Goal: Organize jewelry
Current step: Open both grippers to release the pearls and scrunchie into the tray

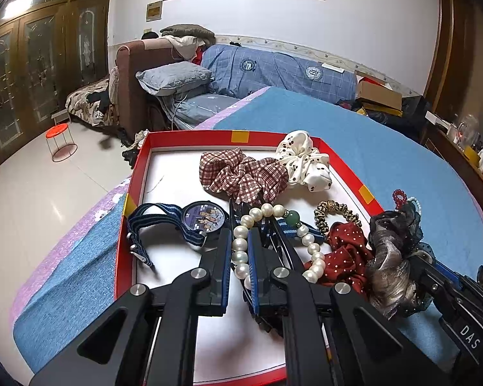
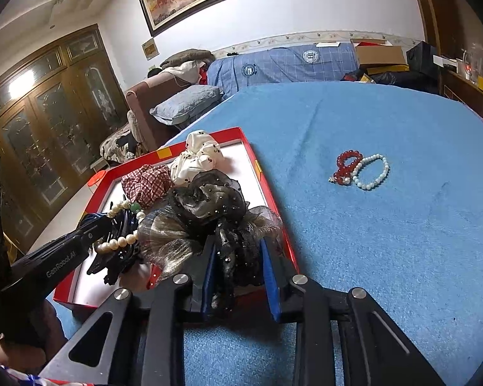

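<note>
Jewelry fills a red box [image 1: 351, 167] on a blue bedspread [image 2: 386, 225]. The left gripper [image 1: 240, 241] is clamped on a pearl bracelet [image 1: 241, 251] inside the box; the right gripper [image 2: 238, 251] grips a dark gauzy scrunchie [image 2: 209, 206] over its edge. Two bead bracelets [image 2: 360, 169] lie apart on the bedspread.

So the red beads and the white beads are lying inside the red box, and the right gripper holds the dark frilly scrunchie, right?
Not quite. The red bead bracelet and white bead bracelet lie on the blue blanket, outside the red box; the right wrist view shows it. The right gripper does hold the dark frilly scrunchie.
</note>
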Demonstrator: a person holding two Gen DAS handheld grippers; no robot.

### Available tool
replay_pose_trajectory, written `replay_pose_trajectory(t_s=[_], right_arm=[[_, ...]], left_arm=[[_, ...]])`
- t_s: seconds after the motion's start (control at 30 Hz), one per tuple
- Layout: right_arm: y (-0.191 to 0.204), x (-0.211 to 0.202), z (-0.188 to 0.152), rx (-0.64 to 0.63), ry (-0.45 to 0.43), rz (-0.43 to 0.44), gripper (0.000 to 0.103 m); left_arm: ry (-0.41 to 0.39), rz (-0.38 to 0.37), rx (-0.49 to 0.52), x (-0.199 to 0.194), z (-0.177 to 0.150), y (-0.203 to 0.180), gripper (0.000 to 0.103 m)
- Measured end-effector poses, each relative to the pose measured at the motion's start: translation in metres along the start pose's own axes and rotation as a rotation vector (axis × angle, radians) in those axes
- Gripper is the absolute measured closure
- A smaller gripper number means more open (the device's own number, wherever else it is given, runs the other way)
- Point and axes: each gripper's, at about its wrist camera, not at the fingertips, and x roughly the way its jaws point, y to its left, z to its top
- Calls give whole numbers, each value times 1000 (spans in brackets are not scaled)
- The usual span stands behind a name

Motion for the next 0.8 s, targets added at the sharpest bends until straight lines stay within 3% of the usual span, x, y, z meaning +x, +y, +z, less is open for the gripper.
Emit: replay_pose_trajectory(t_s=[0.3, 0.5, 0.8], right_arm=[[-4, -13, -2, 4, -27, 29, 65], [-4, -21, -6, -7, -47, 36, 61], [-6, -30, -7, -6, -61, 46, 57]], left_arm=[[3, -4, -6, -8, -1, 0, 93], [-9, 1, 5, -13, -3, -4, 80], [-18, 7, 25, -19, -5, -12, 79]])
